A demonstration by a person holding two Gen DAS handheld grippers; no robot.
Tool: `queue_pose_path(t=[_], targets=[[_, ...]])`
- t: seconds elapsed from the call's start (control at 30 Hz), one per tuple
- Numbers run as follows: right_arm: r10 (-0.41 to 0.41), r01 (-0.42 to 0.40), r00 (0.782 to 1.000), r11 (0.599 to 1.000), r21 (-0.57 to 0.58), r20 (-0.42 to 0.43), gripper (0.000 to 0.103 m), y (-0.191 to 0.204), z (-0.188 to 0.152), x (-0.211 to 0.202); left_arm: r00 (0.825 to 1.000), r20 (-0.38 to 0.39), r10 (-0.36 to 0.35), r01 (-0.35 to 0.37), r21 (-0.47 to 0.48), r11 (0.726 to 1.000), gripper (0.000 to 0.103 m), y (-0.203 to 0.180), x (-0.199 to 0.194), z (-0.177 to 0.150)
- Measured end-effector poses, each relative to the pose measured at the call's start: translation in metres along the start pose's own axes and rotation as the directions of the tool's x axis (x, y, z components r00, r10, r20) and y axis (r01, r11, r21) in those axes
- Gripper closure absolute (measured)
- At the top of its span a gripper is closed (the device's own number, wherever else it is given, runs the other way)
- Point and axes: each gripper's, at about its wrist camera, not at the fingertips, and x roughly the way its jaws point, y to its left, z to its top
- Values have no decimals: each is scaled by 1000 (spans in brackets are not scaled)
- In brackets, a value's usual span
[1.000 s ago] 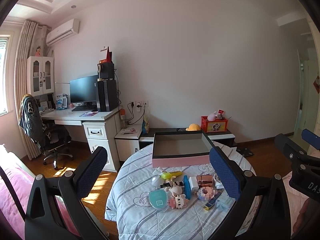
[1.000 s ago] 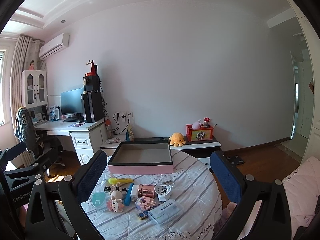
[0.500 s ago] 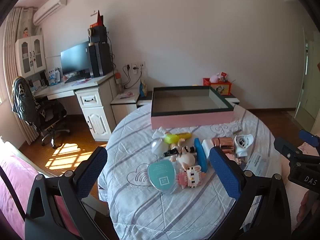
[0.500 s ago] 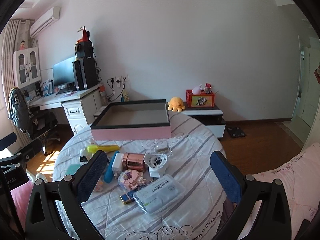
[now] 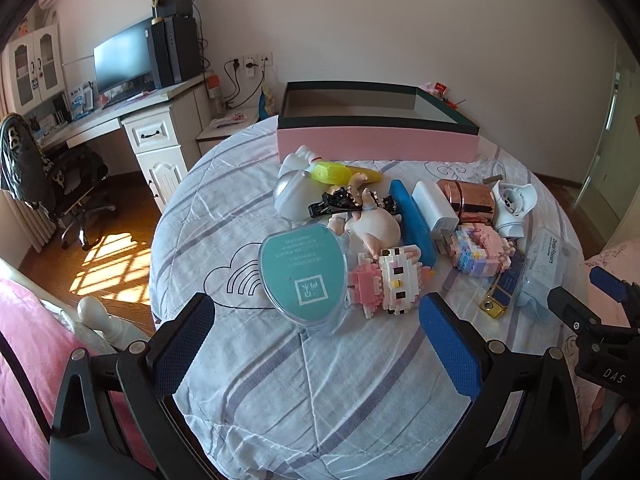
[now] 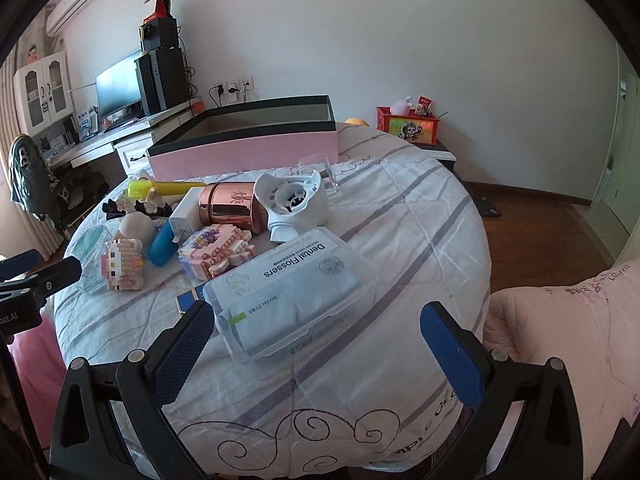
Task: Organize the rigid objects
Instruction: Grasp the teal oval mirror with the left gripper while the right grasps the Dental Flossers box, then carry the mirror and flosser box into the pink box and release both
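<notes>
Bedroom setting: a round table draped in a quilted white cloth with grey-lilac stripes point(image 5: 280, 380), sunlit wood floor beyond, and a white desk carrying a dark monitor point(image 5: 120, 60). At the far edge of the cloth sits your shallow rectangular cardboard box with pink walls and dark green rim point(image 5: 376, 142), open-topped, nothing visible inside. Before it lies the clutter: a teal heart-shaped plastic case with clear rim point(image 5: 303, 276); touching its right side, a knobbly pink-and-white brick-built figure point(image 5: 390, 280); a blue oblong bar point(image 5: 412, 220); a white glossy charger block point(image 5: 434, 212); a shiny rose-gold metal canister on its side point(image 6: 230, 206); a white moulded plastic fan-like piece point(image 6: 294, 204); a pastel pink-and-blue brick-built model point(image 6: 216, 252); a yellow plastic tube point(image 5: 340, 172); and a clear lidded plastic box labelled Dental Flossers point(image 6: 292, 292). Your left gripper point(image 5: 316, 340) hangs just short of the teal case, blue textured pads spread wide, gripping nothing. Your right gripper point(image 6: 316, 348) hovers at the flosser box, jaws likewise parted and empty.
</notes>
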Motion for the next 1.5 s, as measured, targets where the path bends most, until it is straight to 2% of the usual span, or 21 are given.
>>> queue_pose_path(t=[0.13,0.27,0.4,0.5,0.73,0.9,1.0,1.1,1.13,1.33,1.5], targets=[[43,-42,999,998,-40,24,0,2,5,14,999,-24,27,-27,-10,1000,0,6,8,-1],[66,-66,998,995,-76,-1,0,1,9,34,998,-39,45,-46,-22,999,0,16,13,-2],[135,-134,991,991,-15,22,0,-7,9,39,998,-37,49,-50,-40,998,0,24,16,0],[153,-153,988,988,-11,35,0,-15,11,41,999,-38,34,-37,-57,998,0,29,20,1],[145,-146,989,989,11,41,0,-18,15,45,997,-72,30,-35,-69,997,0,33,38,3],[141,-141,989,990,3,44,0,-24,21,51,998,-63,-2,-4,-106,994,0,38,50,9],[140,-140,989,990,6,35,0,-26,23,57,998,-67,2,-10,-122,993,1,41,61,13],[149,-149,988,989,20,39,0,-29,25,59,996,-71,51,-57,-81,995,26,42,69,13],[155,-156,987,987,26,42,1,-30,26,58,997,-50,55,-58,-68,996,42,42,67,13],[176,-179,982,983,45,67,1,-35,34,53,999,-33,29,-31,-67,997,43,46,59,17],[182,-185,979,982,22,92,2,-35,49,46,1000,18,-10,11,-60,998,43,45,44,30]])
